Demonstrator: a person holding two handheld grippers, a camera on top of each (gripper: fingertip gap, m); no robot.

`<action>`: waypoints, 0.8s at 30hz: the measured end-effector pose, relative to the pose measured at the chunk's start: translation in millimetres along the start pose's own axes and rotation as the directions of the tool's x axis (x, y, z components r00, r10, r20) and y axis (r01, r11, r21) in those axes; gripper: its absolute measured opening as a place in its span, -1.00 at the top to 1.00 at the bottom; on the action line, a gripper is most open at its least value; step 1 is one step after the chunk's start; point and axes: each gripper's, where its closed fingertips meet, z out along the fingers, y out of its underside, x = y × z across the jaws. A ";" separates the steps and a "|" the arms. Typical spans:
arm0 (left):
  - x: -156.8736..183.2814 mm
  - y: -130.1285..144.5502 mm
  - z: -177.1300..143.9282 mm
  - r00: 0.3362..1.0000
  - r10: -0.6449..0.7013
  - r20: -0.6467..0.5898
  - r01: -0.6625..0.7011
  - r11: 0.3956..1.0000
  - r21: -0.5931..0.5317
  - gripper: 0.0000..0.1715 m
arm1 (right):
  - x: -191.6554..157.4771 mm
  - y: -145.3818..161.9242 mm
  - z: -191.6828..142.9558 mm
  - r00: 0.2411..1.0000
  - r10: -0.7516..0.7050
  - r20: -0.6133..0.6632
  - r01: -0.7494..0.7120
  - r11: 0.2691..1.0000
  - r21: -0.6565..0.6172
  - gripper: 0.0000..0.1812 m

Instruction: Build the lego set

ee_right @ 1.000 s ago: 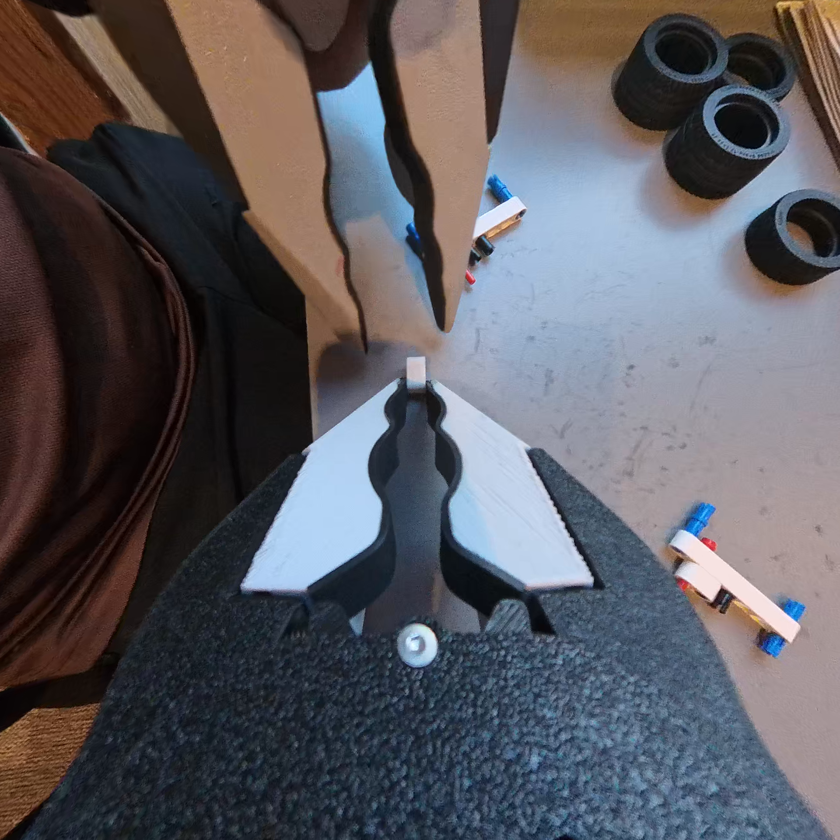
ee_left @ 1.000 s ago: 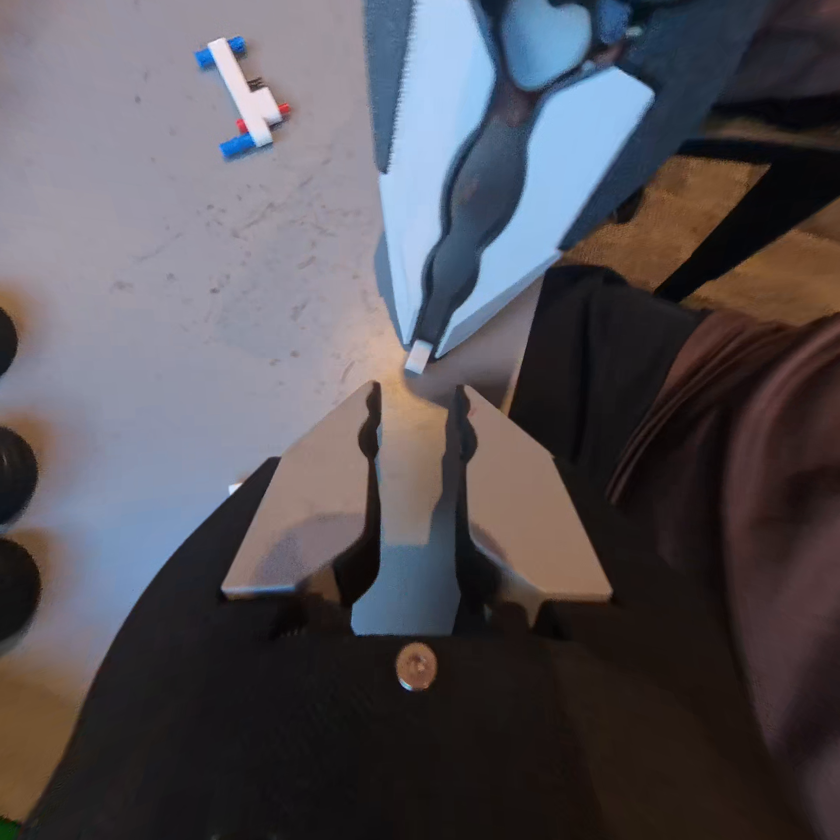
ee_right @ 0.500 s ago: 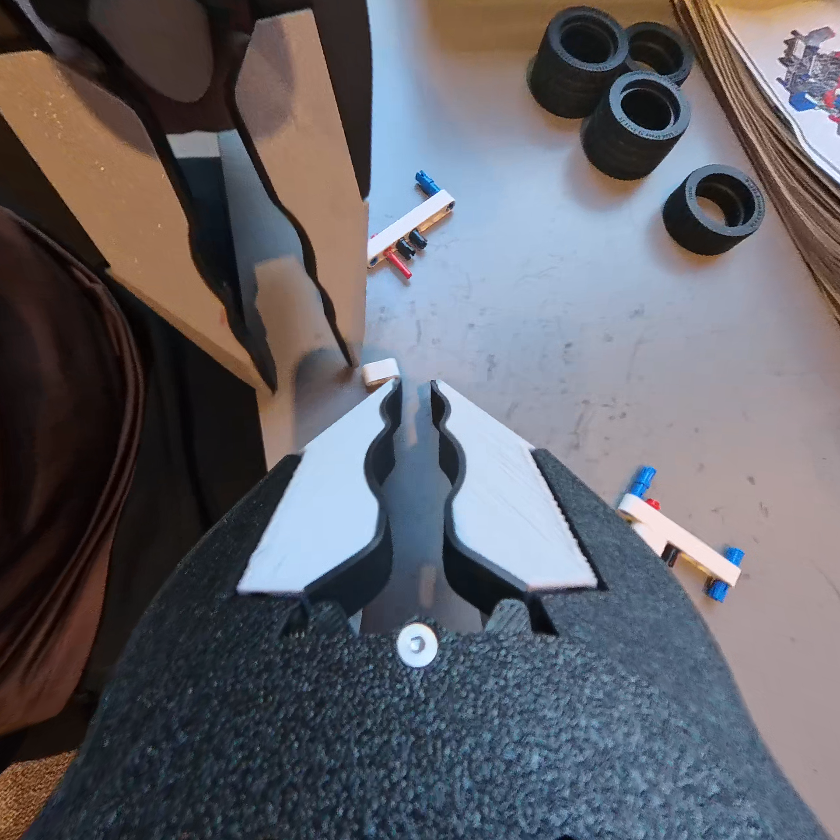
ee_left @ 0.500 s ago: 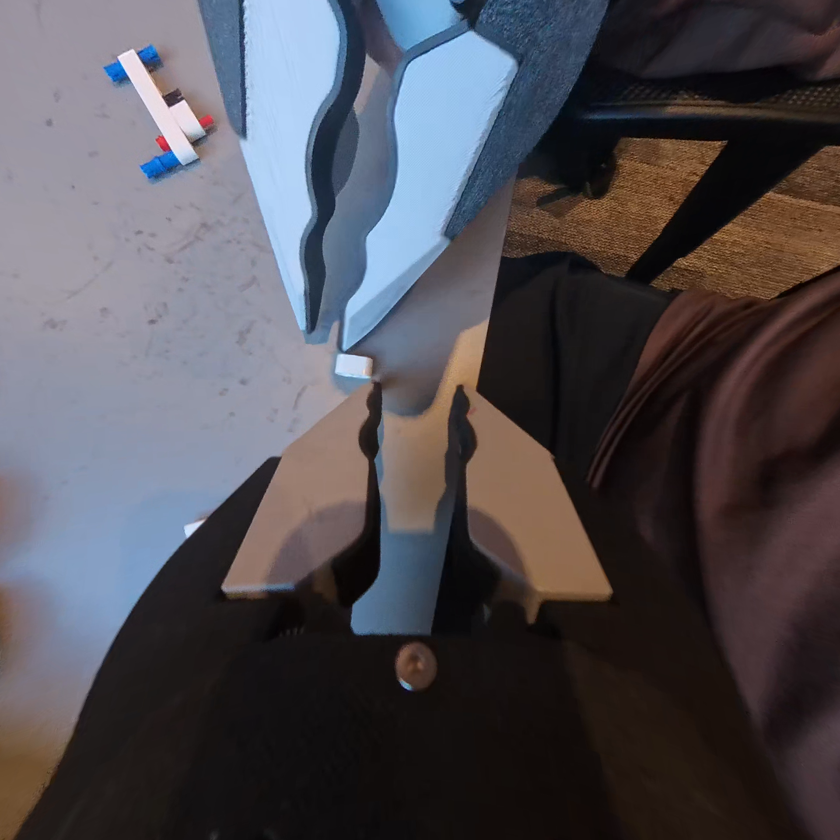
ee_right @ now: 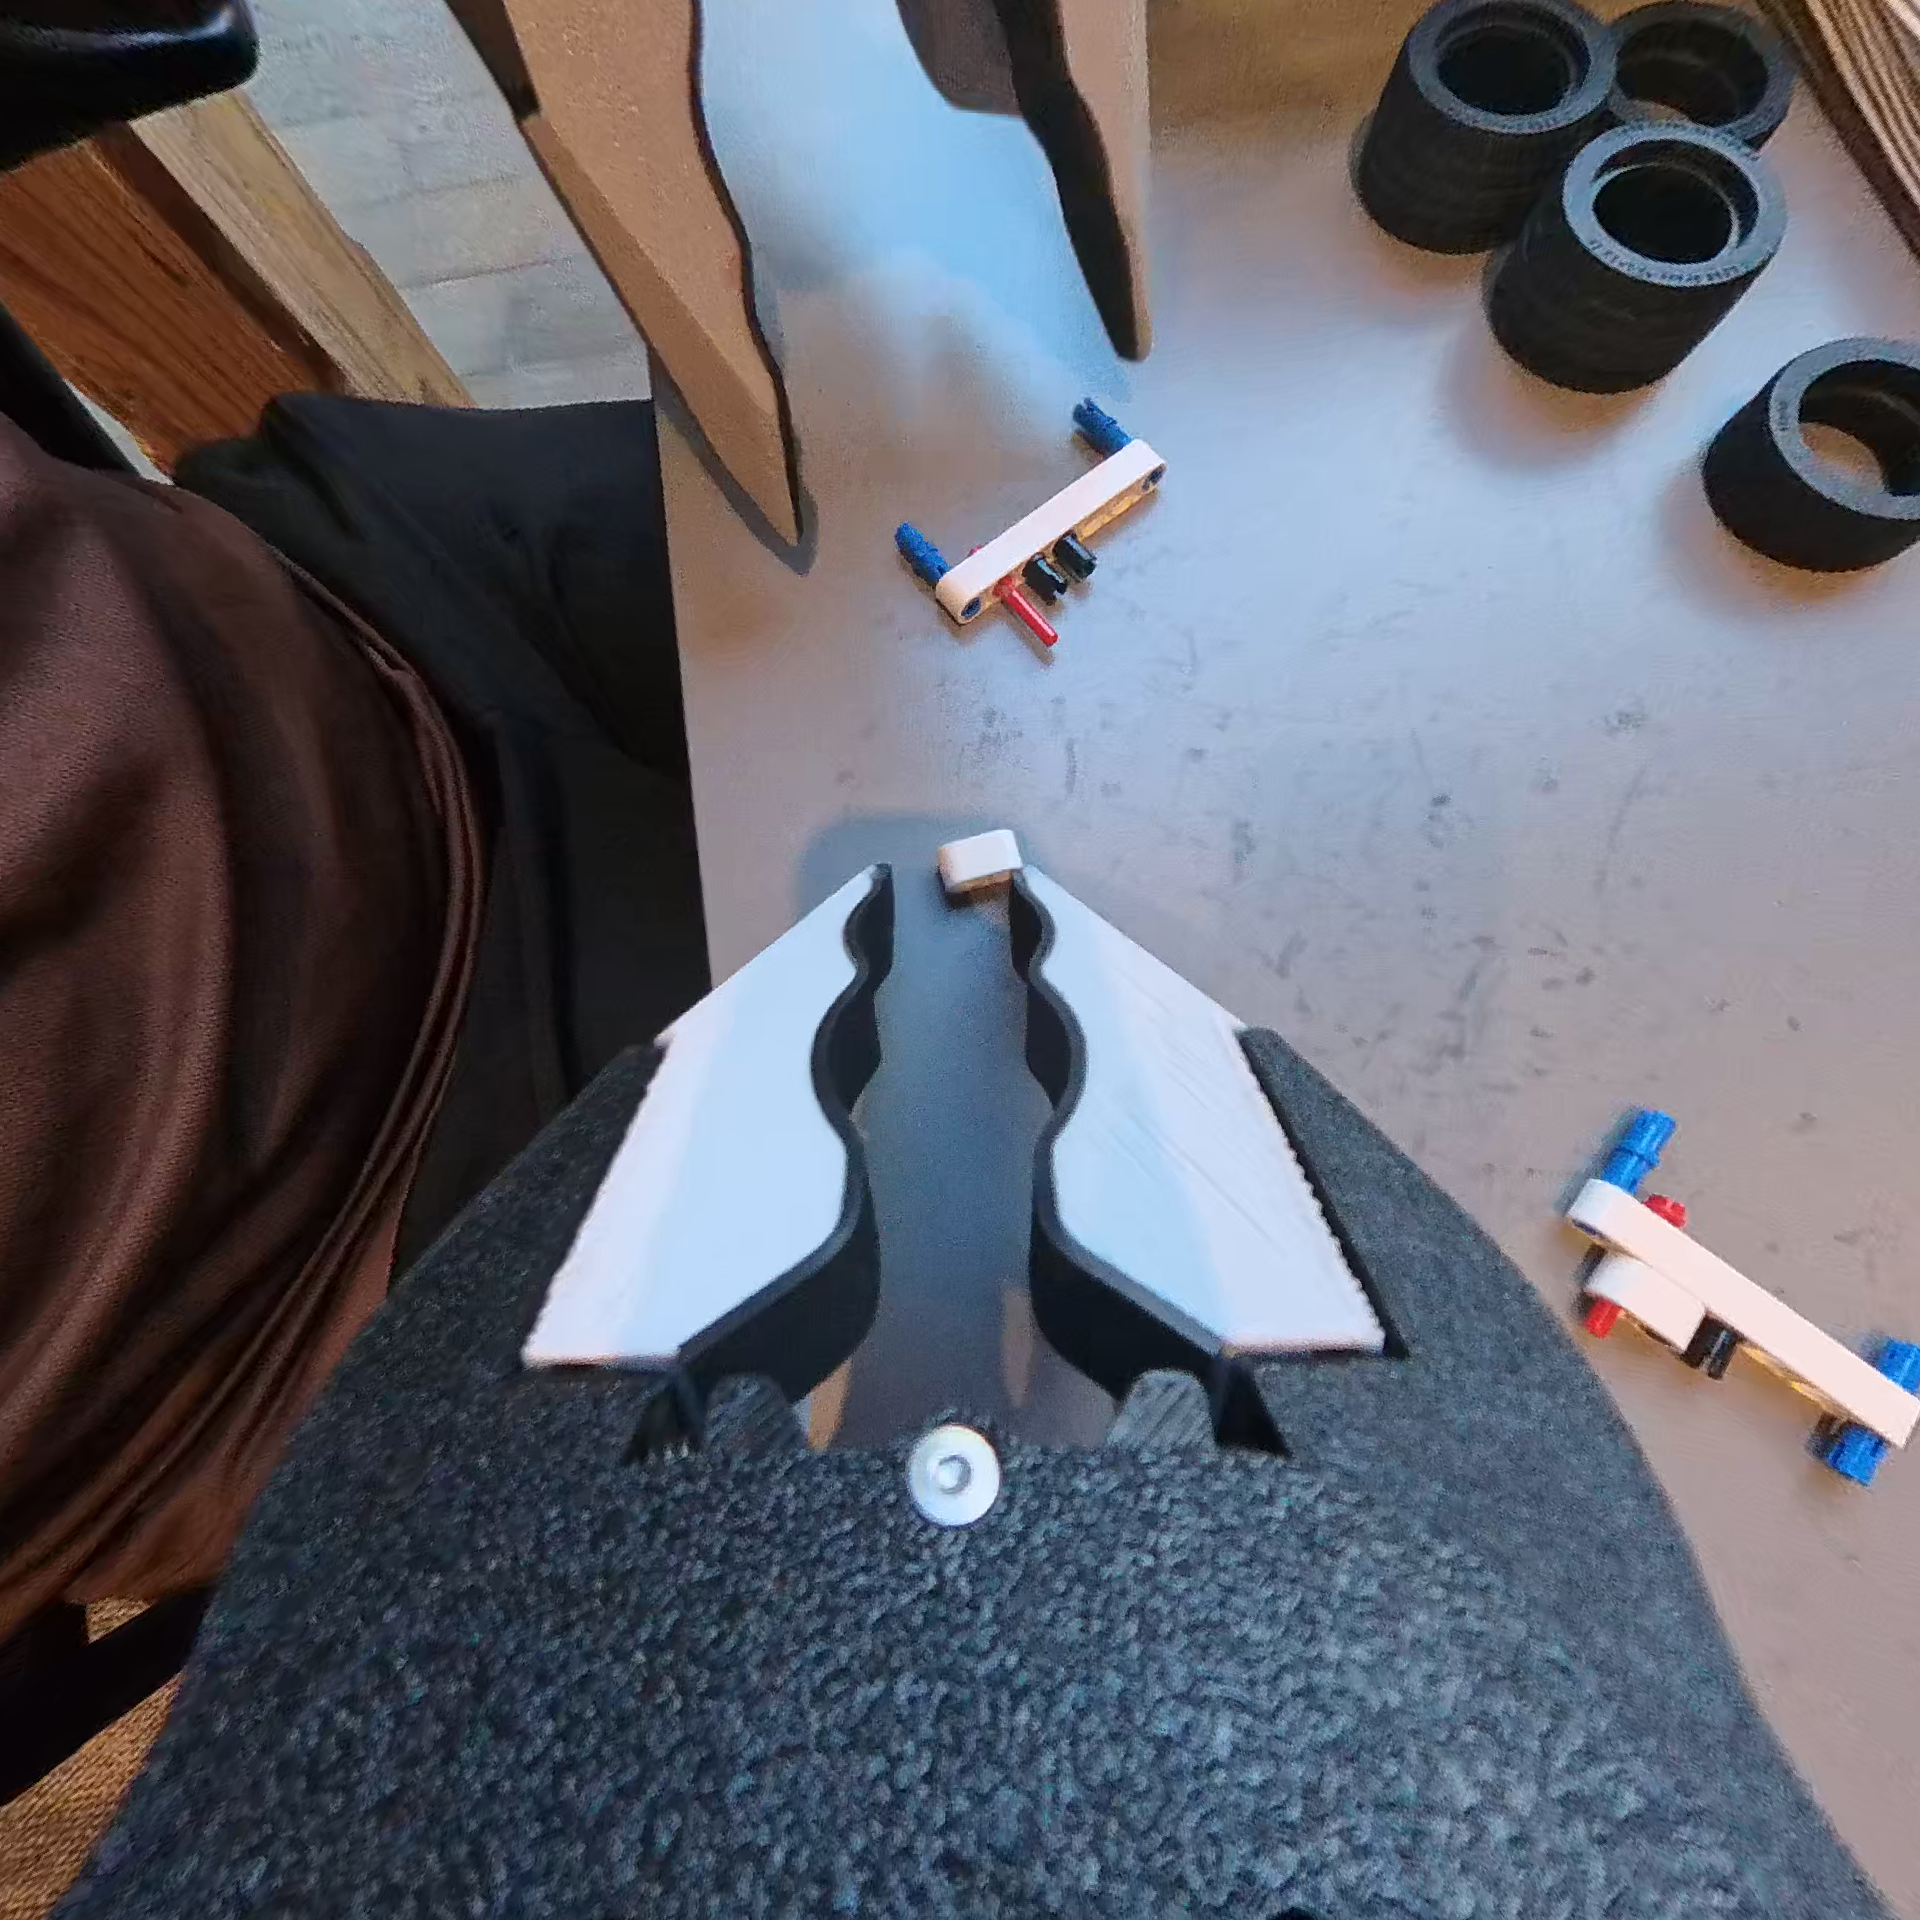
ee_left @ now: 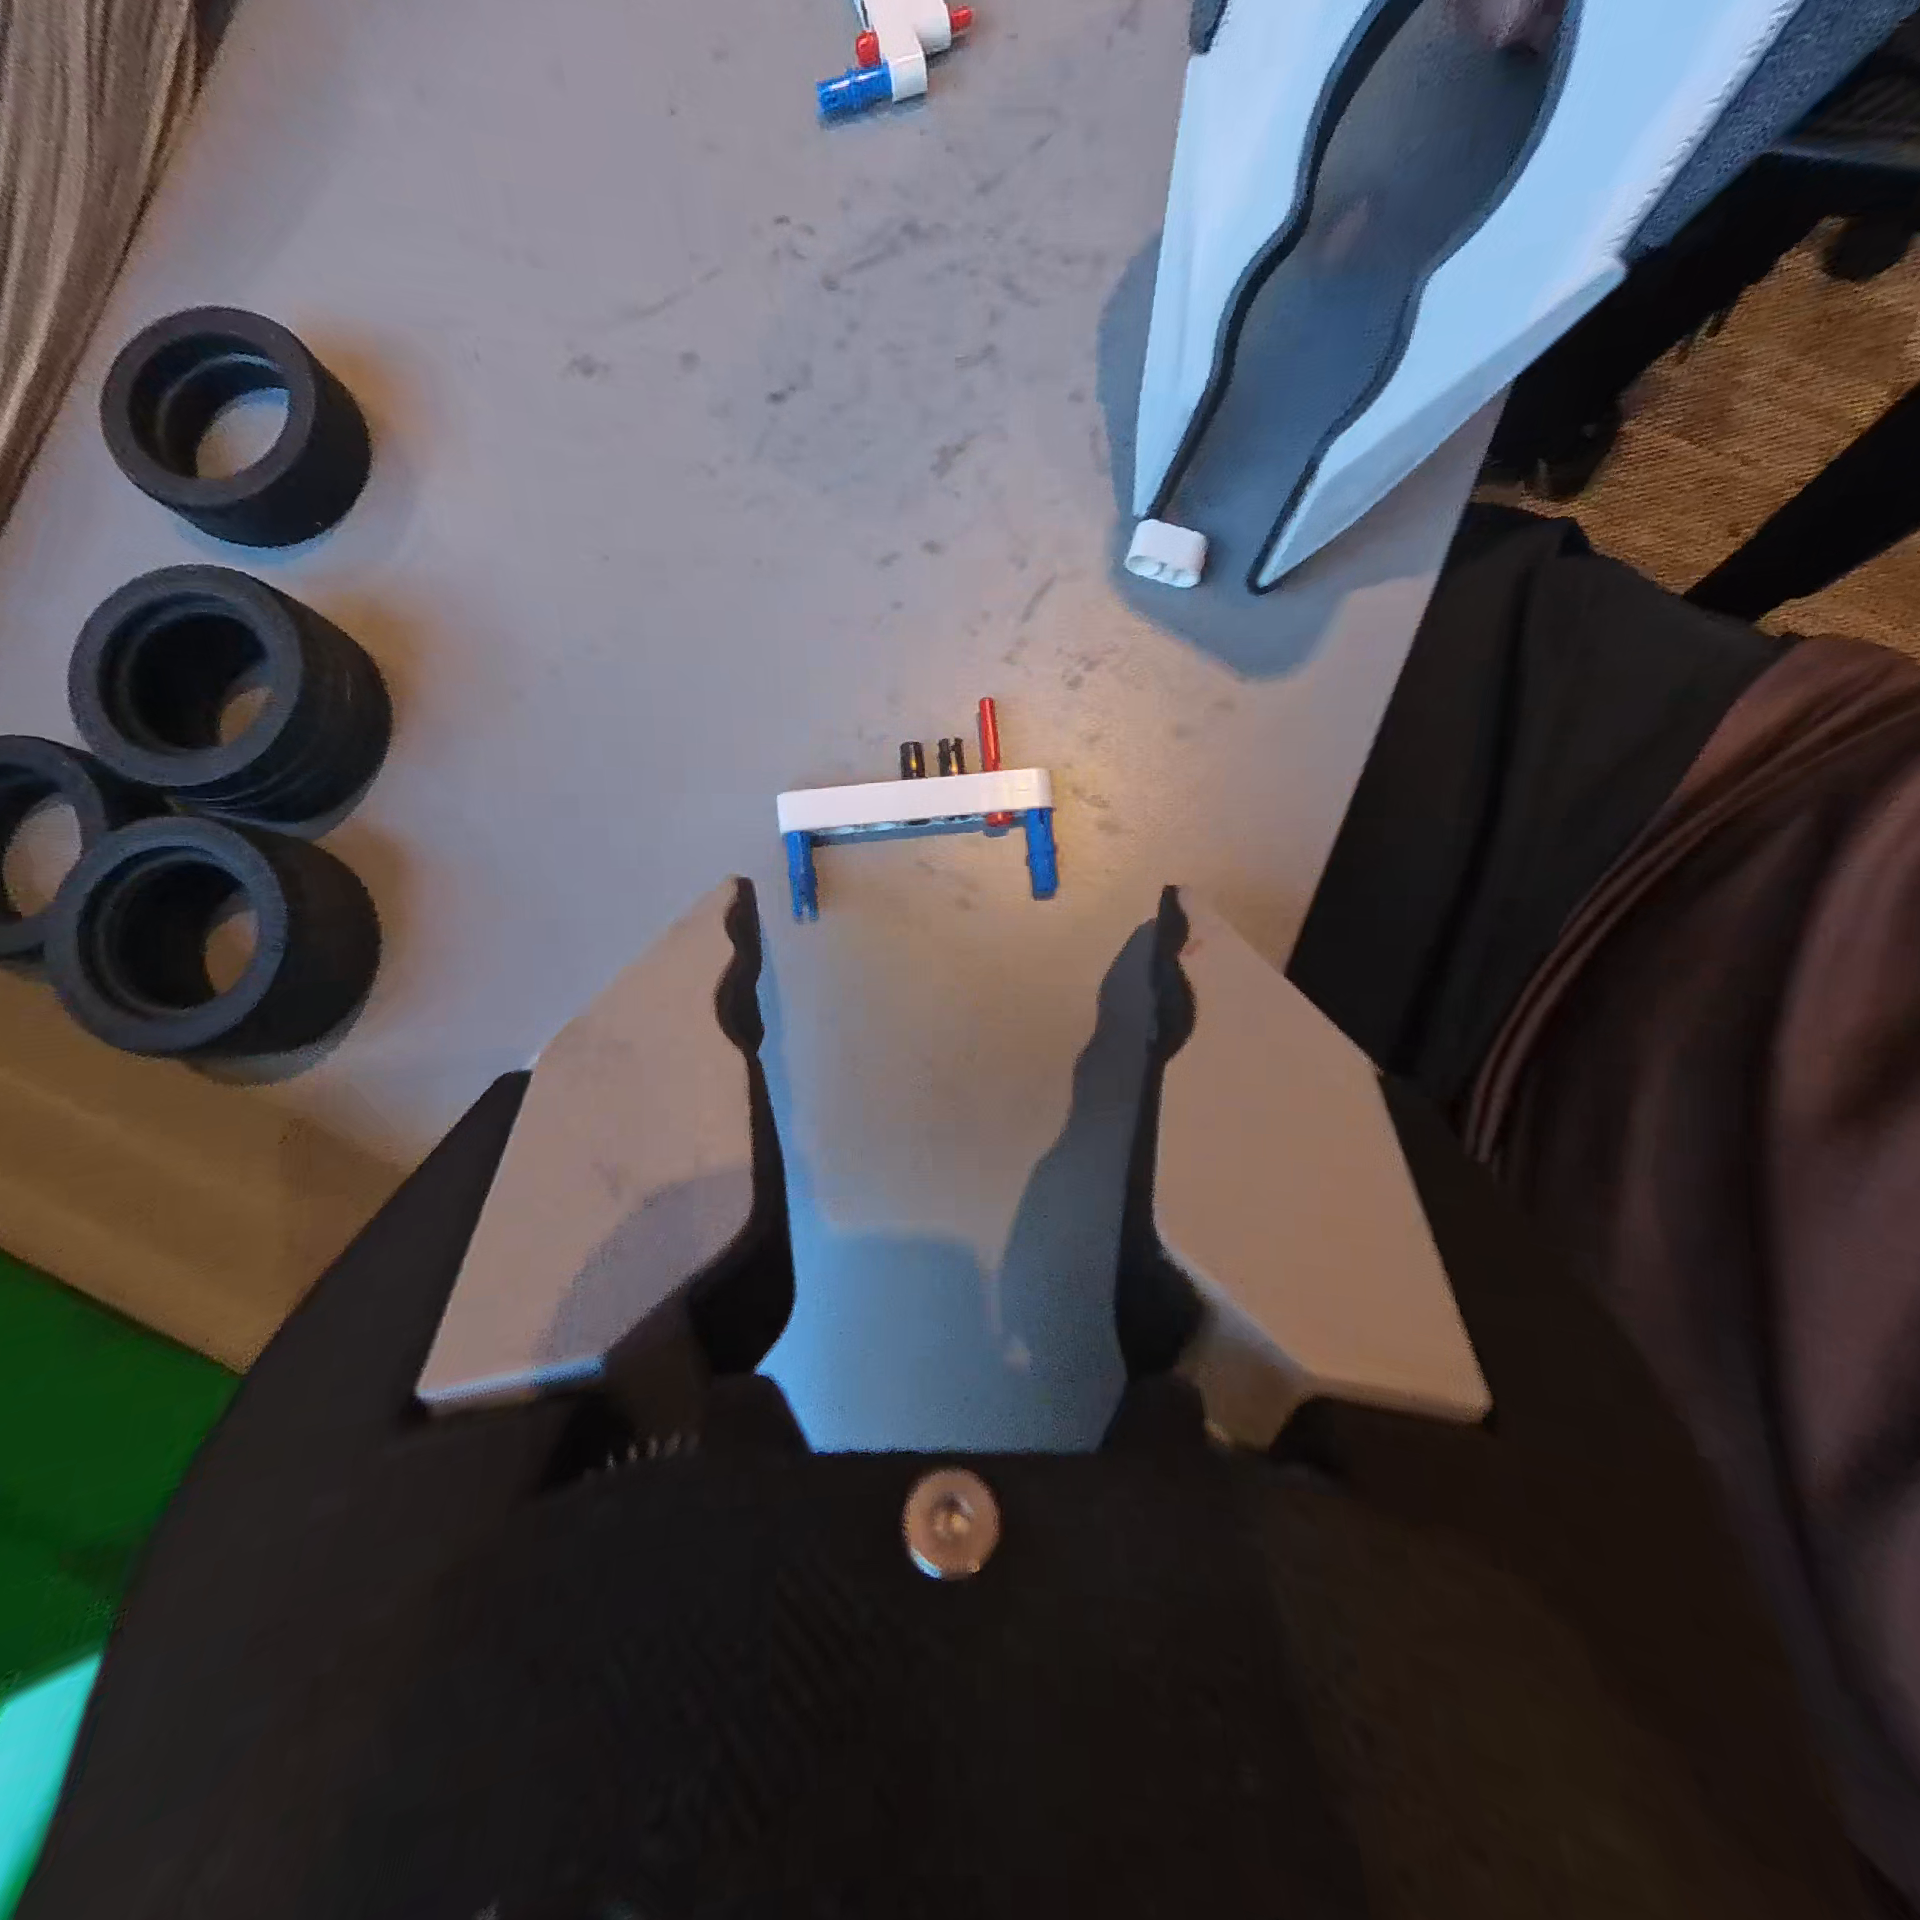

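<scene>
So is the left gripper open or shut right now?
Open. The left gripper shows a wide gap between its fingers, nothing held, and the white beam assembly lies on the table just ahead.

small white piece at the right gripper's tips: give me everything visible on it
The small white piece is a short, stubby plastic link with rounded ends; the left wrist view shows two holes in its side. It lies on the grey table, slightly askew, right at the tips of the right gripper, whose jaws stand apart. It sits against one fingertip rather than squarely between them, so it looks unheld; actual contact can't be confirmed. It is separate from the other assemblies.
</scene>
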 end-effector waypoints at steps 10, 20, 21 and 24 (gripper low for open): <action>-3.9 -5.1 17.6 0.998 0.049 -0.030 -0.050 0.999 -0.013 0.19 | 7.5 -0.7 -1.2 1.000 -0.012 -0.011 0.013 1.000 0.021 0.75; -10.3 1.7 10.2 0.997 0.041 -0.071 -0.041 0.999 -0.003 0.17 | 15.6 2.6 -2.9 1.000 -0.014 -0.016 0.015 1.000 0.013 0.74; -11.9 0.5 10.7 0.997 0.039 -0.073 -0.037 0.999 0.020 0.17 | 16.1 3.0 -3.3 1.000 -0.012 -0.019 0.012 1.000 0.013 0.74; -18.6 -1.5 12.1 0.998 0.005 -0.064 -0.001 0.999 0.053 0.04 | 16.9 4.1 -3.0 0.999 -0.018 -0.033 0.018 1.000 0.010 0.74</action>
